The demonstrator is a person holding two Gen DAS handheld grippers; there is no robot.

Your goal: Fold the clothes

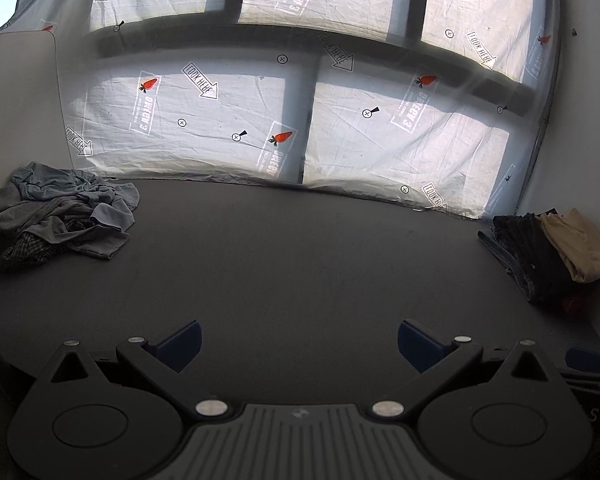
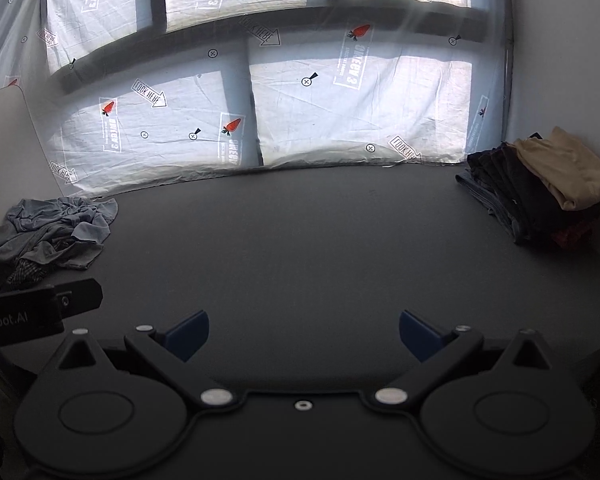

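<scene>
Both grippers hover low over the near edge of the dark counter (image 1: 300, 260), side by side, facing the back wall. Left gripper (image 1: 299, 342): blue-tipped fingers (image 1: 180, 344) spread wide, nothing between them. Right gripper (image 2: 304, 334): fingers (image 2: 188, 334) likewise spread wide and empty. In the right wrist view part of the left gripper's black body shows at the left edge, with partial lettering "Robot.AI". Unfolded laundry: a crumpled pile of grey clothes (image 1: 60, 216) sits at the far left of the counter, close to the back wall, with a dark checked fabric (image 1: 24, 248) showing under its near side. Same pile in the right wrist view (image 2: 56, 232), well apart from both grippers. Folded stack (image 1: 540, 256) at the far right against the white side wall: dark garments, denim at the bottom edge, a tan garment (image 1: 576, 248) on top, a bit of red fabric at its near lower edge. Centre of counter between pile and stack is bare. Behind the counter, a wrinkled translucent sheet (image 1: 204, 120) printed with carrots and "LOOK HERE" arrows covers a backlit window.
</scene>
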